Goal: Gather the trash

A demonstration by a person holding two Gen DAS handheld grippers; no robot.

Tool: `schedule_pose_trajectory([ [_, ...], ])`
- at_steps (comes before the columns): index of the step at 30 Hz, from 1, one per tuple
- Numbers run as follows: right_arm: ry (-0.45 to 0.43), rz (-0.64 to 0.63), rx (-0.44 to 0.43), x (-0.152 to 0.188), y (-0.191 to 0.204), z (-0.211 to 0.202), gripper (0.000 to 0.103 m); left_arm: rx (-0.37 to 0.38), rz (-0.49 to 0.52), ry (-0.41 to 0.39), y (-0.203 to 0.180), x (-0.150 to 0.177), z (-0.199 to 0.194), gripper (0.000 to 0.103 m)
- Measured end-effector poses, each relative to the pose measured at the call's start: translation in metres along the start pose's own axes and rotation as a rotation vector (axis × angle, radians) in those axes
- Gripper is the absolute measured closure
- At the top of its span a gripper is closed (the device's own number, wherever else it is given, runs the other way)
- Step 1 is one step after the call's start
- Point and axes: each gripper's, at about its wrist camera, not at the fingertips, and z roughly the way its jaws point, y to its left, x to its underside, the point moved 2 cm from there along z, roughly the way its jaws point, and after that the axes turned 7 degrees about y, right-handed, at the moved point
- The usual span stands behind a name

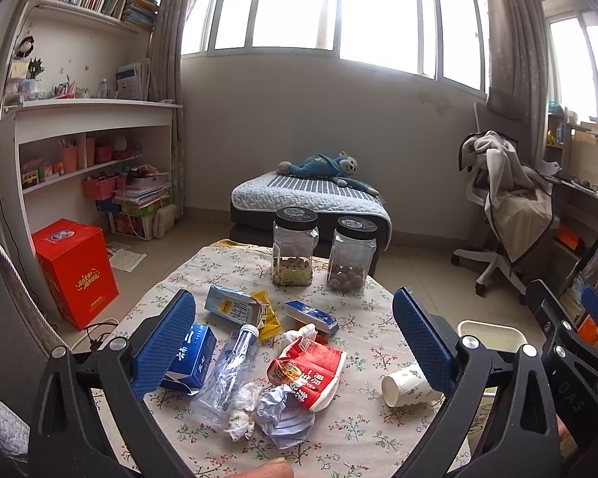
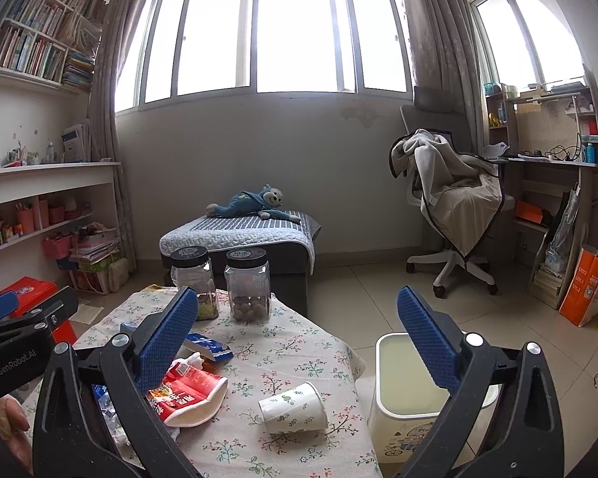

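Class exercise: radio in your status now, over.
Left gripper open, right gripper open, both empty. Tipped white paper cup on floral tablecloth; cream bin beside. Nothing blocking.

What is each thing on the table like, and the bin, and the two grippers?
paper cup: on its side, empty
plastic bottle: crushed, lying down
red bowl: tipped over, squashed
two jars: upright, lids on
bin: open, looks empty
left gripper: open
right gripper: open

We see two jars (image 1: 323, 251) at the bench's (image 1: 362, 430) far edge, litter before them, the bin (image 2: 410, 410) standing right of it.
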Motion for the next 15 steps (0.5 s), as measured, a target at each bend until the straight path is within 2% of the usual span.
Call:
schedule_pose_trajectory([
  [6,-0.001,0.000,0.000,-0.0022,-0.0016,-0.0013,0.007,0.017,-0.008,-0.025,-0.0008,0.0004,-0.0044,0.007],
  [15,-0.040,-0.011,0.008,-0.0020,-0.0020,-0.0045,0.007,0.031,-0.026,-0.006,-0.0005,-0.0003,-0.0063,0.007],
])
